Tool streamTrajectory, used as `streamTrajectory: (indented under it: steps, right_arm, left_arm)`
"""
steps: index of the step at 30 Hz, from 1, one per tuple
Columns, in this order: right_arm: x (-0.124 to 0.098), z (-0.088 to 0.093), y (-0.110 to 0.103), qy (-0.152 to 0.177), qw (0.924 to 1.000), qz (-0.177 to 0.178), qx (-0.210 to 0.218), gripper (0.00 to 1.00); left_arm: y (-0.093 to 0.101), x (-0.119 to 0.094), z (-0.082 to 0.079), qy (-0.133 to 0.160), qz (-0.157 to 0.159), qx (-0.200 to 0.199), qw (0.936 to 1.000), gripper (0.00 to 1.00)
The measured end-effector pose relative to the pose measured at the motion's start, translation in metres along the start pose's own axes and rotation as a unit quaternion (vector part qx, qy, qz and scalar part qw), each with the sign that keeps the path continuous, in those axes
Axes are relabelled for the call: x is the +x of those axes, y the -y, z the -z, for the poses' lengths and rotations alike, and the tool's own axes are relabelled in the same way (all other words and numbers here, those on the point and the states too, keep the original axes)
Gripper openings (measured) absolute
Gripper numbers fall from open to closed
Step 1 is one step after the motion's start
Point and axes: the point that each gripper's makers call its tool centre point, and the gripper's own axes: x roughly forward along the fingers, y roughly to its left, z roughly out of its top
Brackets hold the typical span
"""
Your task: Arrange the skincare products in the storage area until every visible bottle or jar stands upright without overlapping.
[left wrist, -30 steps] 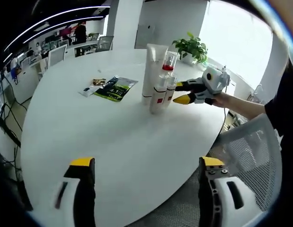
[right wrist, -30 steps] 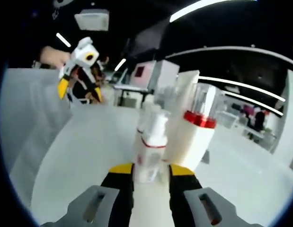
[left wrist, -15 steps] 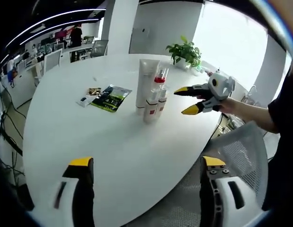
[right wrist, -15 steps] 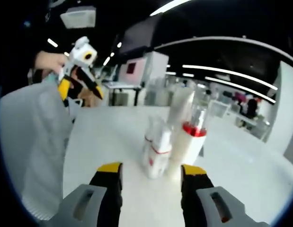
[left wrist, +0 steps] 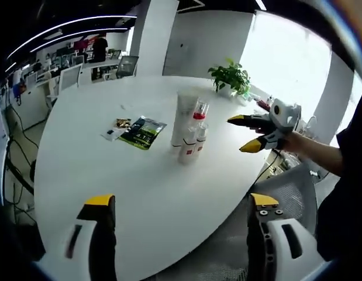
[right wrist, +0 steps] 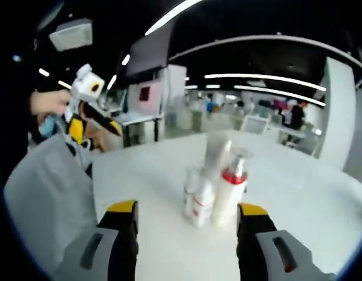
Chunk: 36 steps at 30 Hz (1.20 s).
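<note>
Several skincare products stand upright in a tight cluster on the white round table (left wrist: 110, 175): a tall white tube (left wrist: 183, 111), a clear-capped bottle with a red collar (left wrist: 199, 119) and small white bottles (left wrist: 187, 150). My right gripper (left wrist: 242, 133) hovers open just right of the cluster, apart from it. In the right gripper view the tube (right wrist: 216, 153), red-collared bottle (right wrist: 230, 188) and small bottles (right wrist: 199, 204) stand beyond my open right gripper (right wrist: 186, 209). My left gripper (left wrist: 182, 201) is open and empty over the table's near edge; the left gripper (right wrist: 94, 127) is held in a hand.
Green and black sachets (left wrist: 142, 127) and small packets (left wrist: 115, 130) lie left of the cluster. A potted plant (left wrist: 230, 74) stands at the table's far side. A grey mesh chair (left wrist: 283, 184) is by the table edge; the chair (right wrist: 40, 193) sits below the left gripper.
My right gripper has opened, let go of a small white bottle and drawn back from the cluster. The left gripper's view has pulled away slightly; the products stay upright.
</note>
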Motion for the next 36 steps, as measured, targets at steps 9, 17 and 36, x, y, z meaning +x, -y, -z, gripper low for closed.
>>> streamTrajectory:
  steps: [9,17,36]
  right_arm:
    - [-0.029,-0.024,-0.003,0.011,0.9992,0.024,0.028,0.73]
    - [-0.052,-0.035,0.001,0.028,0.9967,0.05,0.058,0.79]
    - [-0.063,-0.011,-0.022,-0.036,0.993,0.039,0.105,0.98]
  left_arm:
    - [-0.005,-0.013,-0.005,0.006,-0.005,-0.008,0.9999,0.89]
    - [-0.006,-0.023,-0.007,0.009,-0.008,-0.022,0.9997,0.93]
    - [-0.014,-0.039,0.011,-0.014,-0.012,-0.062,0.9979,0.99]
